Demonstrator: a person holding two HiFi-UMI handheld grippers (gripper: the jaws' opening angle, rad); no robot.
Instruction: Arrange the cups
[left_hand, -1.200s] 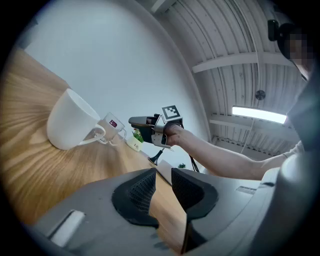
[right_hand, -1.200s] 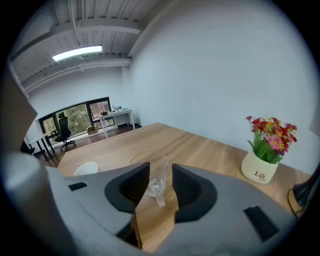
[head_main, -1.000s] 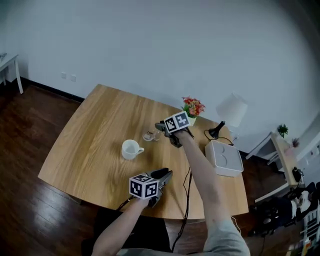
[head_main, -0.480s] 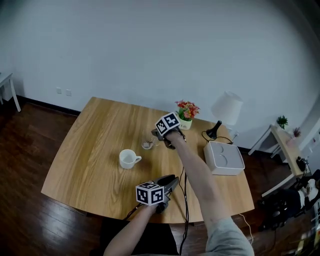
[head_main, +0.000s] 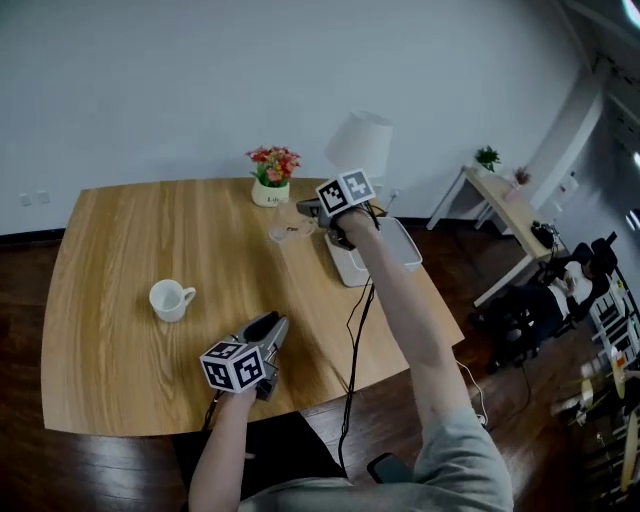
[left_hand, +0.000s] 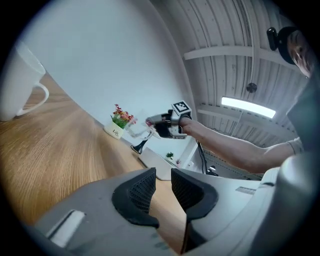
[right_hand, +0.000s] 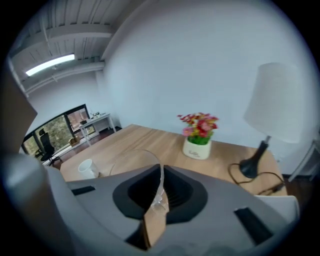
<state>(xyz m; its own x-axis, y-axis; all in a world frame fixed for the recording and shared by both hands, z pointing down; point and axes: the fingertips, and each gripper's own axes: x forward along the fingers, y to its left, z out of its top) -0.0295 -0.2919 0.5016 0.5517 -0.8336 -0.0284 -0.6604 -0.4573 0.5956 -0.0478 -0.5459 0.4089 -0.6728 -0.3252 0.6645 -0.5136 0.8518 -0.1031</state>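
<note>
A clear glass cup (head_main: 285, 229) hangs above the wooden table (head_main: 110, 240), a little in front of the flower pot. My right gripper (head_main: 303, 214) is shut on its wall; in the right gripper view the glass cup (right_hand: 131, 163) has its thin wall pinched between the pads of the right gripper (right_hand: 160, 181). A white mug (head_main: 170, 299) stands on the table at the left, seen close up as the white mug (left_hand: 19, 82) from the left gripper. My left gripper (head_main: 268, 328) hovers near the table's front edge, pointing level; its jaws stand slightly apart with nothing between them in the left gripper (left_hand: 163, 186) view.
A small white pot of red flowers (head_main: 271, 178) stands at the table's back edge. A white lamp (head_main: 359, 143) and a white box (head_main: 382, 256) sit at the right end, with a black cable (head_main: 352, 330) trailing over the front edge.
My right gripper closed on the glass cup, lifted it off the table and carried it up and to the right, toward the flower pot. The left gripper barely moved; the head view swung right.
</note>
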